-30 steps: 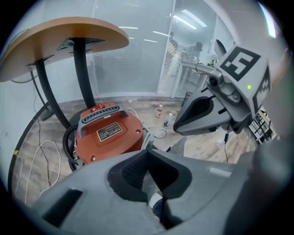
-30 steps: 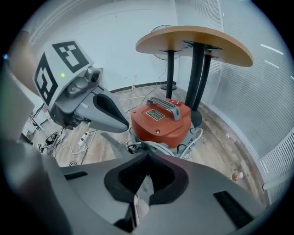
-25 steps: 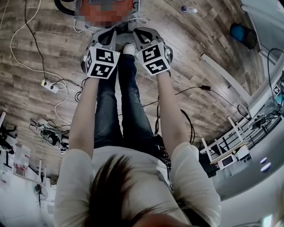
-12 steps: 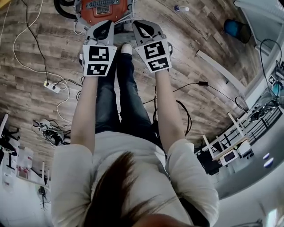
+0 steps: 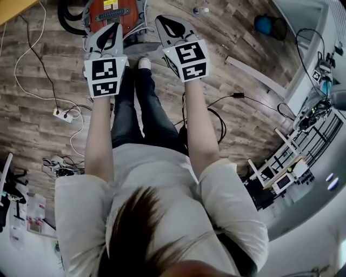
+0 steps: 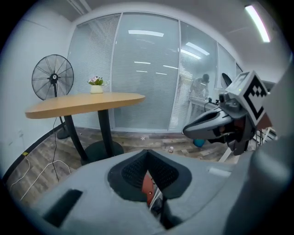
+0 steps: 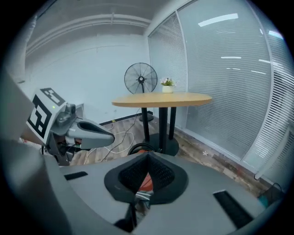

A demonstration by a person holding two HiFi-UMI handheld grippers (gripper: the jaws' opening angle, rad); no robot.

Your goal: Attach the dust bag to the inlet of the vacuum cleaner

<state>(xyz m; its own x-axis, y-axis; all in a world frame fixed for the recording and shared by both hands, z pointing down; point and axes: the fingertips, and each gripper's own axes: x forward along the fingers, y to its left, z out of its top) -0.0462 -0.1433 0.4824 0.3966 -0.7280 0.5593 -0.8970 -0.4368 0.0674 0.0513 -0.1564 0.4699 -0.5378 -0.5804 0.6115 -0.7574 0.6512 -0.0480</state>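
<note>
At the far left of the head view a white cable [image 5: 21,70] snakes over the wooden floor [image 5: 48,59] to a power strip [image 5: 61,113]. The person stands looking down over both outstretched arms.

The left gripper [image 5: 113,28] is held out in front, its marker cube facing the camera. Its jaws are closed against each other with nothing between them; in the left gripper view only a sliver of orange shows through the notch behind the tips.

The vacuum cleaner [image 5: 130,11], orange-bodied, sits on the floor at the top of the head view, just past the tips of both grippers, with a black hose [image 5: 67,15] curling at its left side. The person's white shoe [image 5: 144,63] is close in front of it.

The right gripper [image 5: 162,20] is raised beside the left one, the two apart and roughly parallel. Its jaws are also closed on nothing, the pads meeting at the front in the right gripper view.

Further right a small bottle [image 5: 201,10] lies on the floor, then a long white plank [image 5: 254,76] and a blue round thing [image 5: 264,24]. A metal rack [image 5: 294,157] with cables stands at the right edge.

Both gripper views look across the room at a round wooden surface [image 6: 87,103] on a black pedestal, carrying a small potted plant [image 6: 96,85], with a standing fan [image 6: 53,78] beside it and a glass wall with blinds [image 6: 147,78] behind.
</note>
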